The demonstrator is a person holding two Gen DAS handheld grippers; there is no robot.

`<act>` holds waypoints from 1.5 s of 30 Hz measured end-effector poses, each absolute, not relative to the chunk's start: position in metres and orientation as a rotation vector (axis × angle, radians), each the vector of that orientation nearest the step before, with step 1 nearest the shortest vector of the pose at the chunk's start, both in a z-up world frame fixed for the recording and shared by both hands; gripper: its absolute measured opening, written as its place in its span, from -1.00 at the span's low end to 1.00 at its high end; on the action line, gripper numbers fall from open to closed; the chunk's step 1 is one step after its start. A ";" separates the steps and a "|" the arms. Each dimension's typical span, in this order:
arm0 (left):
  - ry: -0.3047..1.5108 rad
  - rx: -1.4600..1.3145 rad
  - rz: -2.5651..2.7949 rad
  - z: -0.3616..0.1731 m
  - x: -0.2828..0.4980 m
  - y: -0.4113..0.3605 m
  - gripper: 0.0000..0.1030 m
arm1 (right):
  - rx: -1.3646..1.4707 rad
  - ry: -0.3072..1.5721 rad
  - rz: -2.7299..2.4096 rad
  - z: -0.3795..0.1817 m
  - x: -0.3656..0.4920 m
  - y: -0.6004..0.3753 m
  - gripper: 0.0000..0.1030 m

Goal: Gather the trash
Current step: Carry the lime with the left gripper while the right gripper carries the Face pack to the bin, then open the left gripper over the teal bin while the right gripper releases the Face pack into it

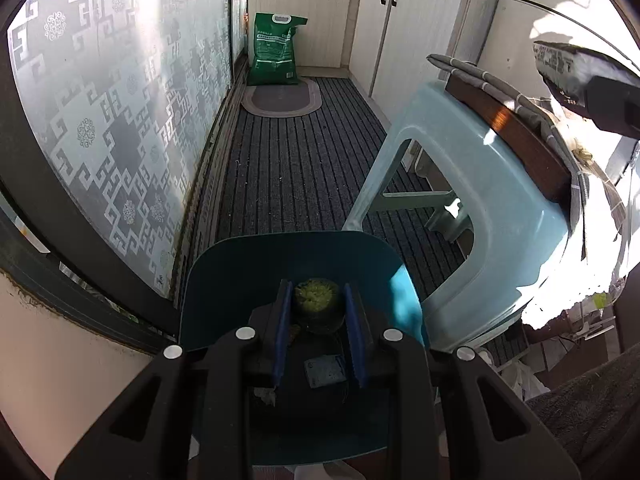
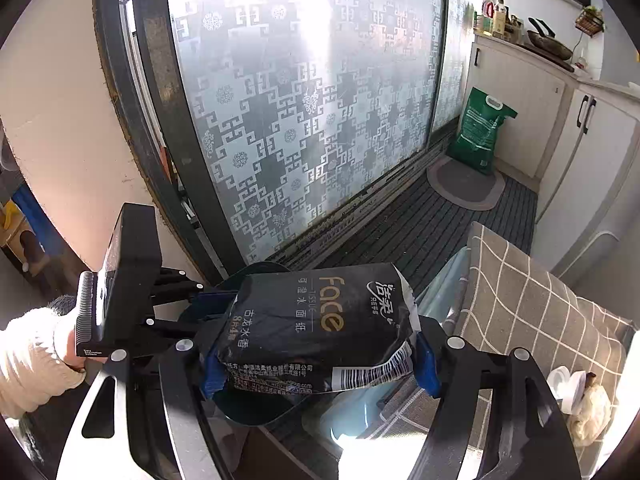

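Note:
My left gripper [image 1: 316, 308] is shut on the dark stub handle [image 1: 318, 310] of a teal dustpan [image 1: 256, 276], held over the striped floor mat. Small scraps [image 1: 266, 396] lie in the pan under the fingers. My right gripper [image 2: 320, 360] is shut on a black "Face" tissue pack [image 2: 320, 320], gripped at both sides and held above the dustpan [image 2: 256, 408]. The pack also shows in the left wrist view [image 1: 560, 68] at the upper right. The left gripper's body [image 2: 132, 280] and the gloved hand holding it show in the right wrist view.
A pale blue plastic stool [image 1: 480, 184] with a checked cushion [image 2: 532, 312] stands at the right. A patterned frosted glass door [image 2: 304, 112] runs along the left. A green sack [image 1: 276, 50] and oval mat [image 1: 280, 100] lie by white cabinets [image 1: 404, 28]. Crumpled white trash [image 2: 580, 396] lies on the cushion.

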State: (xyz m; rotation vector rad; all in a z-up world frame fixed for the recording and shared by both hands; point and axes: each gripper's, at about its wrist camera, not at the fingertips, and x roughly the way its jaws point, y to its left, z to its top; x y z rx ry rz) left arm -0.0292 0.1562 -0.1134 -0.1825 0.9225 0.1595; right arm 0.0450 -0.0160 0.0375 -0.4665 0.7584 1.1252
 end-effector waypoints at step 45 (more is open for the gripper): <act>0.705 -0.303 0.217 -0.060 -0.062 0.195 -0.77 | -0.588 1.110 1.108 -0.126 0.016 0.053 0.42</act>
